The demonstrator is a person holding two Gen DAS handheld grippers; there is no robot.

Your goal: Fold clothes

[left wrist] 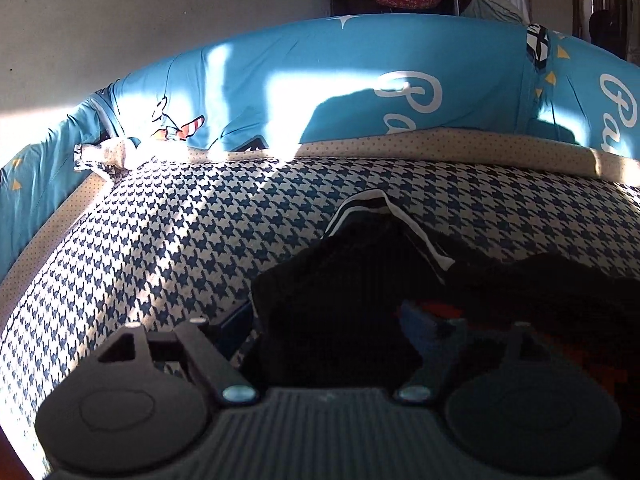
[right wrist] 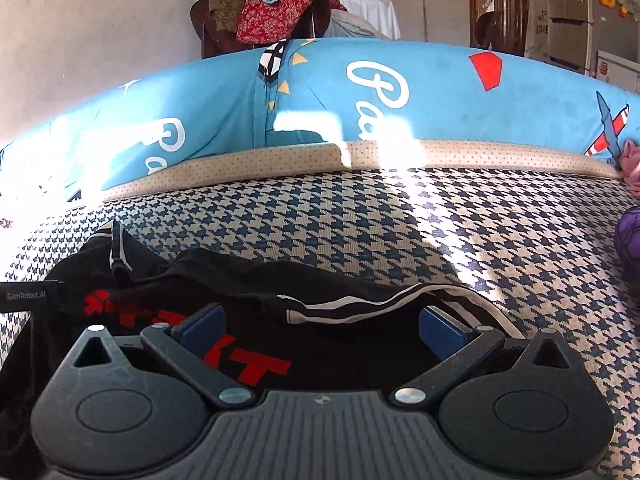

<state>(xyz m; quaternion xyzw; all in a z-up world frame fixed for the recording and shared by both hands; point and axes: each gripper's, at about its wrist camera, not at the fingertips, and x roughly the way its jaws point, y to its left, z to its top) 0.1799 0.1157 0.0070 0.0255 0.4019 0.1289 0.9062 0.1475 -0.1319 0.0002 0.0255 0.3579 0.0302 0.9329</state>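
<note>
While garment (right wrist: 248,320) lies bunched on near part of bed (right wrist: 360,232), both tongs stand open, nothing gripped. Right gripper (right wrist: 320,328) straddles striped hem (right wrist: 360,308); left gripper (left wrist: 320,320) hovers over dark cloth at left. Judgement: pinch single layer at each end, lift evenly, pull flat before folding.

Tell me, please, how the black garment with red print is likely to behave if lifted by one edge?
The black garment lies rumpled in soft folds, so it would probably sag and unfold. It looks thin, likely light. Its striped trim curls loosely, suggesting no stiffness.
</note>
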